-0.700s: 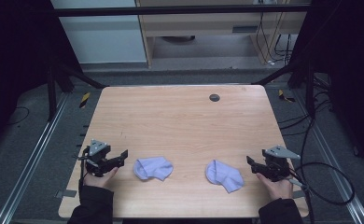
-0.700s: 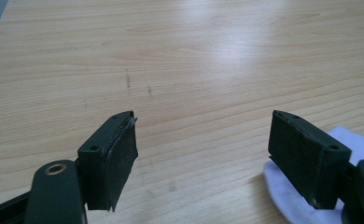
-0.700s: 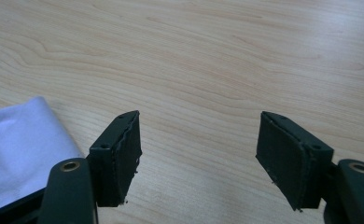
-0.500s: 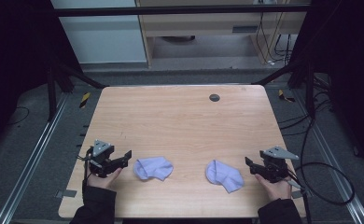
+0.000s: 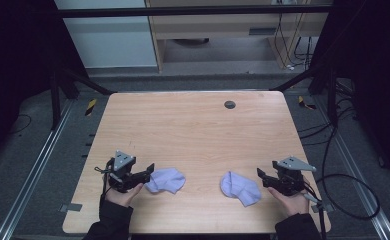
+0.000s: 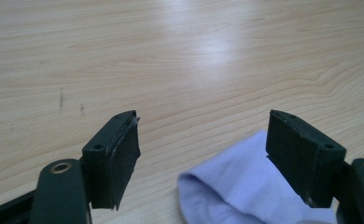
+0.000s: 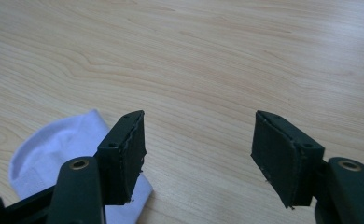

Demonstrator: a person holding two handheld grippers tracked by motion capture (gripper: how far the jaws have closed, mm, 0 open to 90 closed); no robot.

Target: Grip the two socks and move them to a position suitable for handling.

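1. The left claw (image 5: pixel 149 170) is spread wide and holds nothing. In the left gripper view its two pads (image 6: pixel 124 156) stand well apart, with the edge of a pale lilac sock (image 6: pixel 245 186) lying between them, closer to the pad at 3 o'clock. Shift the claw a little toward that side before closing, so the cloth sits in the middle of the gap rather than against one pad.

2. The right claw (image 5: pixel 261 175) is equally spread and empty. In the right gripper view the second sock (image 7: pixel 63 149) lies off at 9 o'clock, partly behind the near pad, and the gap ahead shows only bare wood. This claw needs to slide toward 9 o'clock before any pinch would catch fabric.

3. In the high view the two socks lie near the 6 o'clock edge of the bench (image 5: pixel 193 130): the left sock (image 5: pixel 166 180) touches or nearly touches the left claw's tips, and the right sock (image 5: pixel 240 188) sits just beside the right claw, with a small gap.

4. Both socks are soft, crumpled bundles, so a low approach is probably best: bring one pad down to the wood, push it under a fold, then close on a thick bunch instead of a single thin layer.

5. The likely risk is nudging a sock along the smooth bench instead of gripping it; close slowly and lift only once the cloth is firmly caught.

6. A small dark disc (image 5: pixel 229 104) lies far off at 12 o'clock, well apart from the work.
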